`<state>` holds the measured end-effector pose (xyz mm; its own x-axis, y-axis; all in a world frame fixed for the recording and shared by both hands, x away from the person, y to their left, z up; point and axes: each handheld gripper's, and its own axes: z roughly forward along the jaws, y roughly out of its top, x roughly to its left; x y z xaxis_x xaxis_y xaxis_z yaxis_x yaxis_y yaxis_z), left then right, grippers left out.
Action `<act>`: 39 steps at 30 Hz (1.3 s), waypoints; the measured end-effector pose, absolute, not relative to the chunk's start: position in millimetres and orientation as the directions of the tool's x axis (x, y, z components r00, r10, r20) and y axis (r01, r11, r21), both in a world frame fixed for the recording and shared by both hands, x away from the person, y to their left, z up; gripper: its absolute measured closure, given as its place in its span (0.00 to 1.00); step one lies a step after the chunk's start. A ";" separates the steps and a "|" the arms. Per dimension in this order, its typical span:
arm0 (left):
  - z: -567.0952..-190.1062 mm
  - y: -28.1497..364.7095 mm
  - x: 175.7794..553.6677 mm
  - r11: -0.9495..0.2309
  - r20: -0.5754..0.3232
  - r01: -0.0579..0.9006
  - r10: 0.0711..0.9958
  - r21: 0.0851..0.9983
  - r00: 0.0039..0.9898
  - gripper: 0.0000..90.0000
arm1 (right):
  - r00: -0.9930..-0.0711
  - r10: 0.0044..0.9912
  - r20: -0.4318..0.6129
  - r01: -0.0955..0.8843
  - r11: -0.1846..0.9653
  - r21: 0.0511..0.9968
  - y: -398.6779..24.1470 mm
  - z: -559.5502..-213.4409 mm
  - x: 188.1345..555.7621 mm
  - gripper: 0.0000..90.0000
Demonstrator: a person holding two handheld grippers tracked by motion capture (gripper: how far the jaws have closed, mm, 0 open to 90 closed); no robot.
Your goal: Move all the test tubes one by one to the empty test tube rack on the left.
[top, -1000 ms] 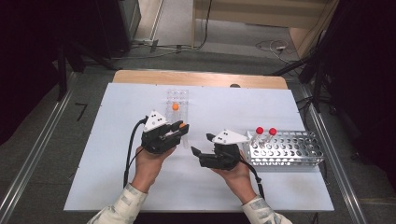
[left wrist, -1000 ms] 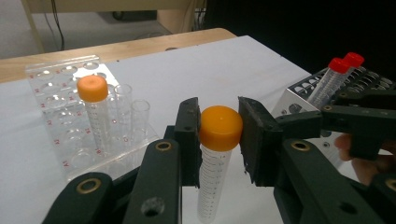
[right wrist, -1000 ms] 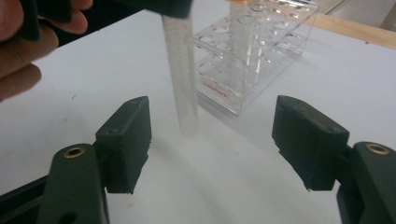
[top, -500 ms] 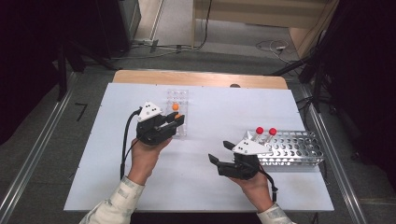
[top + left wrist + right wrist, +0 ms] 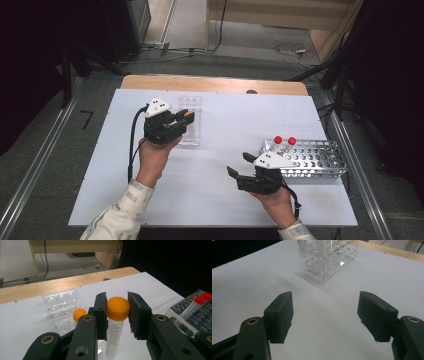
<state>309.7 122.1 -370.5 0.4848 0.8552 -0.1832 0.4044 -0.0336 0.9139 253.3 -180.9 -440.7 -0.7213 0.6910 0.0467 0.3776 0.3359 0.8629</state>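
Note:
My left gripper [image 5: 117, 315] is shut on an orange-capped clear tube [image 5: 118, 305], gripping it just under the cap and holding it upright. In the high view this gripper [image 5: 183, 118] hangs over the near part of a clear plastic rack [image 5: 192, 135] at the table's far left. A second orange-capped tube [image 5: 79, 314] stands in that rack [image 5: 60, 305]. My right gripper [image 5: 239, 164] is open and holds nothing, low over the bare table beside the metal rack [image 5: 315, 161]. Its jaws stand wide apart [image 5: 325, 312], pointing toward the clear rack [image 5: 329, 260].
The perforated metal rack holds two red-capped tubes [image 5: 284, 141] at its left end, also seen from the left gripper [image 5: 200, 300]. A wooden strip [image 5: 215, 84] borders the white table's far edge. Bare tabletop [image 5: 240, 125] lies between the two racks.
My left gripper has carried the orange-capped tube away from the middle, up over the clear rack. My right gripper has drawn back toward the near right, beside the metal rack, still open.

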 end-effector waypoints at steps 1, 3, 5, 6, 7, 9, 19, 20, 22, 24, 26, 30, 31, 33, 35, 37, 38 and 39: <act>-369.1 123.1 311.0 -0.033 -0.180 0.402 0.859 0.915 0.480 0.79 | -0.721 0.691 0.047 0.377 0.334 0.864 -181.4 -440.6 253.5 0.30; -366.1 125.3 313.9 -0.028 -0.177 0.398 0.865 0.917 0.469 0.79 | -0.718 0.694 0.050 0.379 0.331 0.864 -182.3 -440.2 253.6 0.30; -364.0 127.1 317.5 -0.021 -0.177 0.396 0.872 0.918 0.457 0.79 | -0.717 0.695 0.050 0.378 0.328 0.865 -182.9 -440.1 253.9 0.31; -363.3 127.8 319.4 -0.020 -0.175 0.395 0.875 0.918 0.452 0.79 | -0.717 0.695 0.051 0.379 0.328 0.865 -182.9 -440.2 253.8 0.31; -363.1 128.4 321.7 -0.016 -0.177 0.396 0.878 0.918 0.446 0.79 | -0.718 0.695 0.051 0.378 0.328 0.866 -182.9 -440.2 253.8 0.31; -364.0 129.2 327.2 -0.007 -0.184 0.401 0.881 0.916 0.435 0.79 | -0.719 0.693 0.052 0.376 0.326 0.867 -182.4 -440.1 253.1 0.31; -375.9 122.9 341.4 -0.034 -0.149 0.415 0.904 0.909 0.401 0.79 | -0.717 0.695 0.049 0.376 0.327 0.867 -182.7 -440.2 252.9 0.31; -376.9 121.9 342.0 -0.040 -0.142 0.414 0.907 0.909 0.398 0.79 | -0.718 0.695 0.047 0.375 0.328 0.867 -182.7 -440.3 253.0 0.31; -379.4 120.2 342.8 -0.051 -0.127 0.413 0.911 0.909 0.392 0.79 | -0.718 0.694 0.048 0.375 0.328 0.867 -182.9 -440.4 253.2 0.31; -383.1 119.0 343.0 -0.060 -0.116 0.412 0.914 0.909 0.389 0.79 | -0.718 0.694 0.048 0.374 0.327 0.868 -183.2 -440.3 253.2 0.31; -388.1 118.4 342.0 -0.056 -0.115 0.408 0.917 0.911 0.382 0.79 | -0.717 0.696 0.048 0.375 0.327 0.867 -183.3 -440.2 252.7 0.31; -400.4 114.5 339.0 -0.079 -0.087 0.400 0.921 0.913 0.380 0.79 | -0.718 0.694 0.042 0.371 0.331 0.868 -182.6 -440.4 252.5 0.31; -403.2 113.8 338.6 -0.084 -0.082 0.400 0.922 0.912 0.380 0.79 | -0.718 0.694 0.042 0.371 0.331 0.868 -182.2 -440.5 252.5 0.31; -408.1 112.4 337.8 -0.088 -0.077 0.401 0.923 0.912 0.378 0.78 | -0.718 0.695 0.043 0.372 0.332 0.867 -181.6 -440.5 252.2 0.31; -411.7 111.4 337.1 -0.091 -0.072 0.400 0.924 0.912 0.374 0.78 | -0.718 0.695 0.040 0.371 0.334 0.866 -181.2 -440.7 252.0 0.31; -414.3 110.6 336.6 -0.094 -0.069 0.402 0.925 0.911 0.373 0.78 | -0.719 0.694 0.040 0.371 0.335 0.866 -181.0 -440.8 251.9 0.31; -415.2 110.6 336.5 -0.096 -0.068 0.403 0.925 0.910 0.373 0.78 | -0.719 0.694 0.039 0.371 0.335 0.866 -181.0 -440.9 251.9 0.31; -415.9 110.1 336.6 -0.096 -0.068 0.405 0.926 0.909 0.373 0.78 | -0.719 0.694 0.038 0.370 0.337 0.866 -180.8 -441.1 252.0 0.31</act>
<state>336.6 110.1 -415.9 0.3726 0.9255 -0.0679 0.4049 -0.0963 0.9093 252.0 -180.8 -441.1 -0.7190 0.6940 0.0375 0.3700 0.3365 0.8659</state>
